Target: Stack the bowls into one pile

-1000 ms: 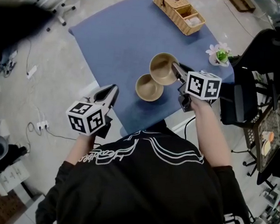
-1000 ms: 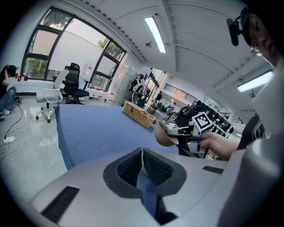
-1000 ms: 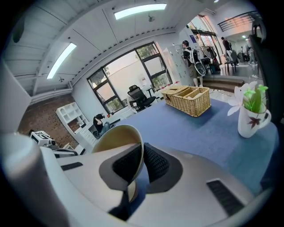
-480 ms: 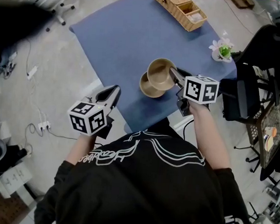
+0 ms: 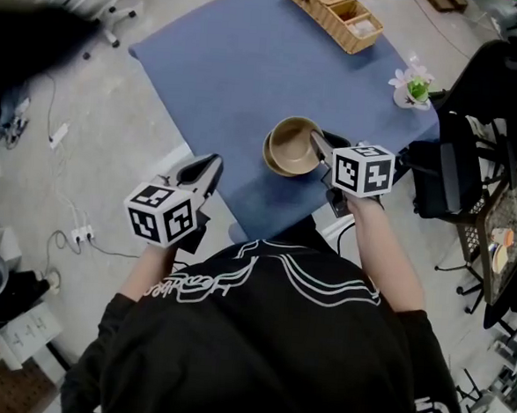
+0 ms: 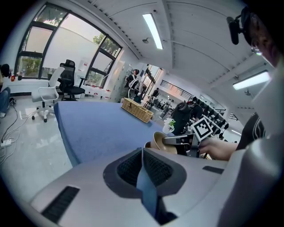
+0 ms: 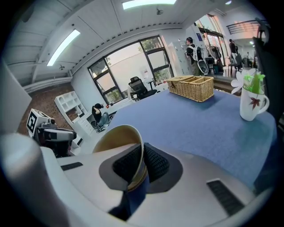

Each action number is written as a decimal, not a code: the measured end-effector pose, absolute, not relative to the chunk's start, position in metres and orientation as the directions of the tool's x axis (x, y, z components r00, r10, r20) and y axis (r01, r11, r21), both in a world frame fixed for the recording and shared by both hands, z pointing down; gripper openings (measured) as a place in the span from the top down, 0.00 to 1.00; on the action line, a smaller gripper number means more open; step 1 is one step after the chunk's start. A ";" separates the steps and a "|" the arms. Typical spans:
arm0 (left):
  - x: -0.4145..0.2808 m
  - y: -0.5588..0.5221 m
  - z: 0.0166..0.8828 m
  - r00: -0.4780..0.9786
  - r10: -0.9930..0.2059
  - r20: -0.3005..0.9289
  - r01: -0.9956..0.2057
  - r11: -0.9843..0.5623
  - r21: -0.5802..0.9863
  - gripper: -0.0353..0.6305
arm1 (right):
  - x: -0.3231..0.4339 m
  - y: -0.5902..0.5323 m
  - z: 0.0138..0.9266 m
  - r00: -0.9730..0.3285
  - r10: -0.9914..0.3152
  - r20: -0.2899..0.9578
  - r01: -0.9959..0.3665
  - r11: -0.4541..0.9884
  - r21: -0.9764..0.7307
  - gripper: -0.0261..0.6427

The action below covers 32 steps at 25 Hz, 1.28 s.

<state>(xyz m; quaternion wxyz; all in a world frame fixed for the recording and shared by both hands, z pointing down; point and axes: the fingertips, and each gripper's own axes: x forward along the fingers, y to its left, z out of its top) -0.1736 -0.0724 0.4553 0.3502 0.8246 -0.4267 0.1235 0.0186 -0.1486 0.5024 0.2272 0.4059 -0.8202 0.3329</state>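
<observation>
— Looking down from the head view first: where are the bowls?

— Both are over the near part of the blue table point(image 5: 224, 66). The upper bowl point(image 5: 294, 144) is pinched by its rim in the right gripper point(image 5: 317, 141). It sits right over the lower bowl point(image 5: 268, 155), of which only a crescent of rim shows on the left. I can't tell whether the two touch.

— And the other tool?

— The left gripper point(image 5: 210, 164) hangs off the table's near edge, above the floor and apart from both bowls. A wicker basket point(image 5: 333, 17) stands at the far edge. A white mug point(image 5: 411, 93) holding a flower stands at the right corner.

— What about the left gripper view?

— Its jaws are pressed together with nothing between them. Beyond them the upper bowl is tilted, with the right gripper on its rim, and the lower bowl peeps out just beneath.

— And the right gripper view?

— The jaws stand very narrow, clamped on the upper bowl's thin wall, with one pad inside and one outside. The bowl's mouth faces left. The mug is at the right, the basket is farther back, and the left gripper shows at the left edge.
</observation>
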 end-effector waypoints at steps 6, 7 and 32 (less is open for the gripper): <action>-0.175 -0.073 0.465 0.615 -0.597 0.515 -0.785 -0.397 0.476 0.90 | 0.012 -0.146 0.511 -0.566 -0.509 0.649 -0.814 0.471 -0.340 0.89; -0.174 -0.072 0.466 0.617 -0.595 0.516 -0.783 -0.399 0.476 0.90 | 0.011 -0.146 0.512 -0.561 -0.511 0.652 -0.815 0.479 -0.326 0.89; -0.167 -0.068 0.455 0.653 -0.576 0.492 -0.756 -0.462 0.463 0.90 | -0.003 -0.121 0.489 -0.609 -0.512 0.606 -0.736 0.649 -0.191 0.56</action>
